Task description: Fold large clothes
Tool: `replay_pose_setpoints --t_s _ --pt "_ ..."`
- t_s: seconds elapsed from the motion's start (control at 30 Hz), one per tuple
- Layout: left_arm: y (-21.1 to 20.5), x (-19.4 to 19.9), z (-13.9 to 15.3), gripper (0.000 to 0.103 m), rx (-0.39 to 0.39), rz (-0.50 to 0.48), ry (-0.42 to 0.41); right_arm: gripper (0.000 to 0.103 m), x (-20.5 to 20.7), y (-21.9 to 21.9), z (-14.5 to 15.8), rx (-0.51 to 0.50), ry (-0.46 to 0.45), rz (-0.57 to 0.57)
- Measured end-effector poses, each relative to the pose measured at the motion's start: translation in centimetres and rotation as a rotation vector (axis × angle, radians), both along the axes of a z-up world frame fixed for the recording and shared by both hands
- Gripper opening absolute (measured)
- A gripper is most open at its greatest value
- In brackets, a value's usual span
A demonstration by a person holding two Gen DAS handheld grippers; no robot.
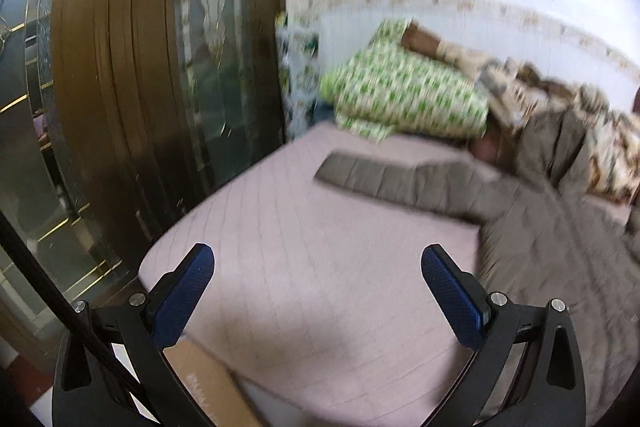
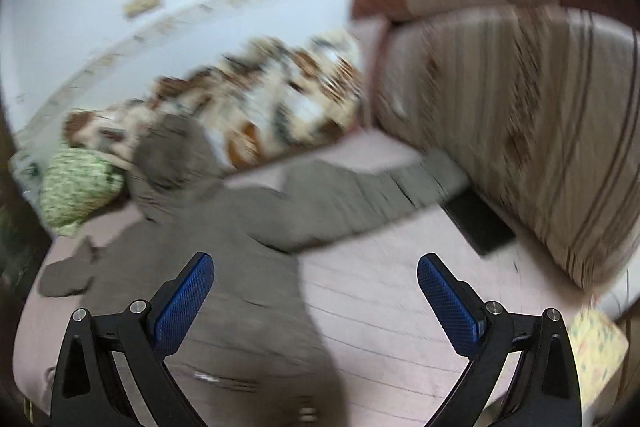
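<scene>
**Grey padded jacket spread on a pink bed, both grippers released above it**

Grey and quilted, a large padded jacket (image 2: 224, 235) lies flat and spread out on a pale pink quilted bed cover (image 1: 304, 267). In the right wrist view its body runs from the near edge of the bed up toward a hood, with one sleeve stretched out to the right and the other to the left. In the left wrist view, one long sleeve (image 1: 396, 183) reaches across the pink cover toward a green-and-white patterned pillow (image 1: 404, 95).

The left gripper (image 1: 318, 267), black with blue textured pads, hovers over bare pink cover with its jaws spread wide, holding nothing. The right gripper (image 2: 316, 275) is likewise released and empty, hovering over the jacket's lower body and the cover beside it.

Behind the jacket lies a brown-and-cream patterned blanket (image 2: 280, 107). A striped beige cushion (image 2: 520, 131) fills the right side of the right wrist view. Both views are blurred. A dark wooden door frame (image 1: 120, 67) stands left of the bed.
</scene>
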State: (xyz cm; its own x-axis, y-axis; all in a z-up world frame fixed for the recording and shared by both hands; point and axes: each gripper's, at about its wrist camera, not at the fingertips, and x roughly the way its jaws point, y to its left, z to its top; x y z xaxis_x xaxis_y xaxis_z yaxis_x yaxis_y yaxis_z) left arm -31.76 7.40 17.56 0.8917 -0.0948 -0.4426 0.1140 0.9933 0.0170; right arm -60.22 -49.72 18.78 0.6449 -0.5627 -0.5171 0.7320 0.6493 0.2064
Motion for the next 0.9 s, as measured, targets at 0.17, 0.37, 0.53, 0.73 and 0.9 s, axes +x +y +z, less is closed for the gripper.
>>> replay_pose_setpoints --t_s 0.17,0.37,0.53,0.73,0.9 --pt "-3.3 -1.7 4.7 0.103 -0.066 -0.073 -0.104 0.103 -0.3 6.0 3.8 -0.020 -0.128 0.138" --pt "-9.6 -3.7 8.3 0.103 -0.091 -0.213 -0.169 0.103 -2.2 12.1 5.8 -0.114 -0.122 0.234" --pt "-15.1 -5.3 9.9 0.103 -0.097 -0.300 -0.243 0.103 -3.7 14.1 5.7 -0.187 -0.110 0.249" --pt "-20.4 -9.5 8.2 0.103 -0.278 -0.482 -0.130 0.103 -3.9 15.1 3.0 -0.203 -0.086 0.262" --pt "-28.0 -15.0 1.1 0.103 -0.252 -0.658 0.003 0.103 -4.0 15.1 -0.9 -0.176 -0.015 0.261"
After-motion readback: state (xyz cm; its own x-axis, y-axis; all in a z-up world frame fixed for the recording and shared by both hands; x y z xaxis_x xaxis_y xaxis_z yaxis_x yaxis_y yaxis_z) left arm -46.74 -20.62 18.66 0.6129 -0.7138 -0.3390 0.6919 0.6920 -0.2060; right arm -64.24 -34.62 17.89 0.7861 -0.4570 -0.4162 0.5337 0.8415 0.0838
